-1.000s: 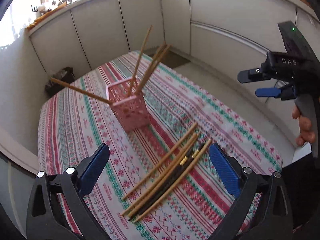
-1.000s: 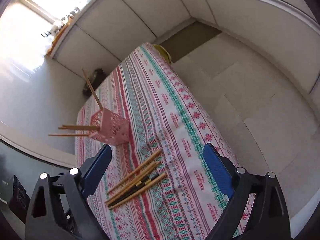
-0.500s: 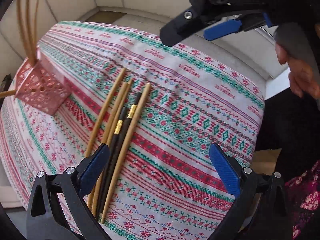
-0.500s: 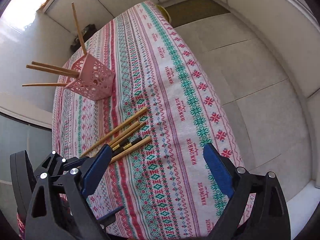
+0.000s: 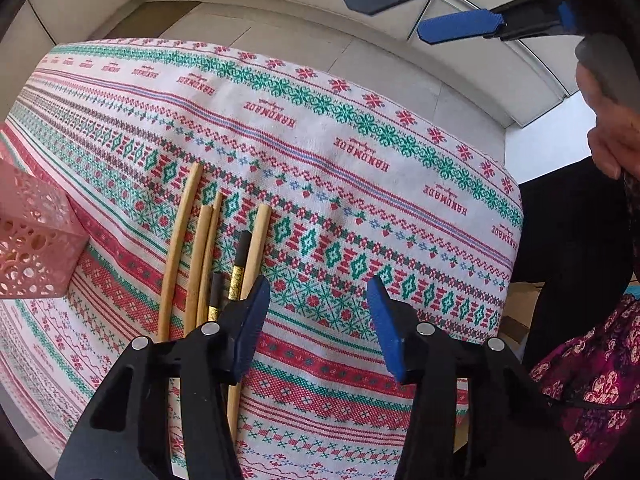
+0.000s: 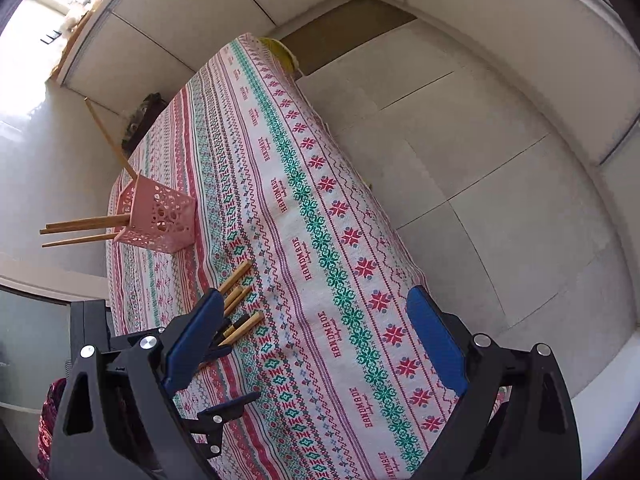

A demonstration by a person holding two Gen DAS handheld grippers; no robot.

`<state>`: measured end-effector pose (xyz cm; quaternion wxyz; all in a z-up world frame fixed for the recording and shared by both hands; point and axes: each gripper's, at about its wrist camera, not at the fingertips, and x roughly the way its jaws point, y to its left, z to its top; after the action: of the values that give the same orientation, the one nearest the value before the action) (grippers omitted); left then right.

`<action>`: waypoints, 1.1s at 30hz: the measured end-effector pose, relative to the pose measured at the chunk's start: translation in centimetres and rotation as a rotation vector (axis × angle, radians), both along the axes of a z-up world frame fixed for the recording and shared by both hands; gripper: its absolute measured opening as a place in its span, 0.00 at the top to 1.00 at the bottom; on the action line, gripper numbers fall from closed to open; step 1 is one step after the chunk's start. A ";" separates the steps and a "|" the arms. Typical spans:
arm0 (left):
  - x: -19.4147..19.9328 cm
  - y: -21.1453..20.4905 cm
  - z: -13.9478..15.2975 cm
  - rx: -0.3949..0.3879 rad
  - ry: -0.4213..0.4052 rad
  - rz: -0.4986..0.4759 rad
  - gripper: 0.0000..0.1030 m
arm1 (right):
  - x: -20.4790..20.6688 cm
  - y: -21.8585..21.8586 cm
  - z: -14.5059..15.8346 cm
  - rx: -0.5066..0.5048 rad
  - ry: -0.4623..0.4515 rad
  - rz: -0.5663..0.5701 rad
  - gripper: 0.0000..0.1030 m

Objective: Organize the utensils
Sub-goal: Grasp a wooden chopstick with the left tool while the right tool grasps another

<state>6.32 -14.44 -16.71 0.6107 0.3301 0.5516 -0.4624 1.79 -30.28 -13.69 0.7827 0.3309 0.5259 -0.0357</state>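
Observation:
Several loose chopsticks (image 5: 200,256) lie side by side on the patterned tablecloth (image 5: 360,184): light wooden ones and two black ones with gold bands (image 5: 236,276). My left gripper (image 5: 316,324) is open and empty, low over the cloth just right of the chopsticks, its left finger over their near ends. A pink perforated holder (image 5: 32,248) stands to the left; in the right wrist view the holder (image 6: 156,216) has wooden chopsticks sticking out. My right gripper (image 6: 316,344) is open and empty, higher up; the chopsticks (image 6: 240,312) lie by its left finger.
The table's right edge (image 6: 360,184) drops to a pale tiled floor (image 6: 480,160). The right gripper's body hangs at the top right of the left wrist view (image 5: 460,28). White cabinet walls surround the table.
My left gripper has dropped lower and closer to the loose chopsticks, and its jaws have narrowed. The right gripper has swung back and higher, so the table looks farther away.

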 end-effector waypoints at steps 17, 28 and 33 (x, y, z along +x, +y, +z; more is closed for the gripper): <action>3.5 -0.9 -3.2 0.095 -0.041 0.071 0.73 | -0.4 -1.3 -0.3 0.010 0.010 -0.033 0.13; 1.6 4.6 -1.4 -0.061 -0.036 0.493 0.94 | 0.7 1.4 -1.3 0.104 0.027 -0.006 0.13; -1.1 11.9 3.7 -0.317 -0.048 0.655 0.94 | 2.3 5.6 -2.8 0.151 0.079 0.036 0.17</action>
<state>5.25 -2.53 -13.05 0.7828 0.0476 0.5351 -0.3141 4.08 -24.71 -16.53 0.7346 0.3778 0.5636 0.0054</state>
